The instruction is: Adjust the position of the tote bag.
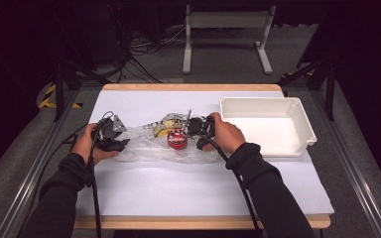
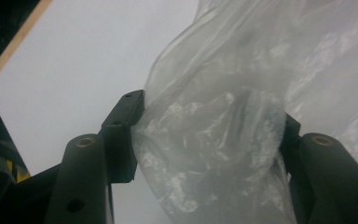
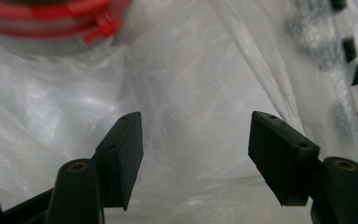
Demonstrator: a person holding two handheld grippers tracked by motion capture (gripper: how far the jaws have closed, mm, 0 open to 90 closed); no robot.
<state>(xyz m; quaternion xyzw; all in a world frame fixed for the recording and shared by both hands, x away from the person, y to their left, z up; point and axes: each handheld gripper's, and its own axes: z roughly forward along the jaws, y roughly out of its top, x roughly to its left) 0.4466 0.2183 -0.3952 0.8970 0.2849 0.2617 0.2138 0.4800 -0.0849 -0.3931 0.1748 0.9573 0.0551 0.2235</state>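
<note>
Here the left gripper [image 2: 209, 126] is clenched on a bunched fold of the clear plastic bag [image 2: 242, 93], while the right gripper [image 3: 196, 154] stands released, jaws wide over the film with nothing between them. The bag [image 1: 166, 144] lies mid-table between both hands, holding a red-lidded round container [image 1: 177, 138] and something yellow [image 1: 164, 131] at its 11 o'clock; no writing is legible. A white bin [image 1: 297, 131] sits at the bag's 3 o'clock on the white-covered, wood-edged table [image 1: 178, 193], with grey carpet, cables and a white stand's legs [image 1: 225, 34] beyond at 12.
</note>
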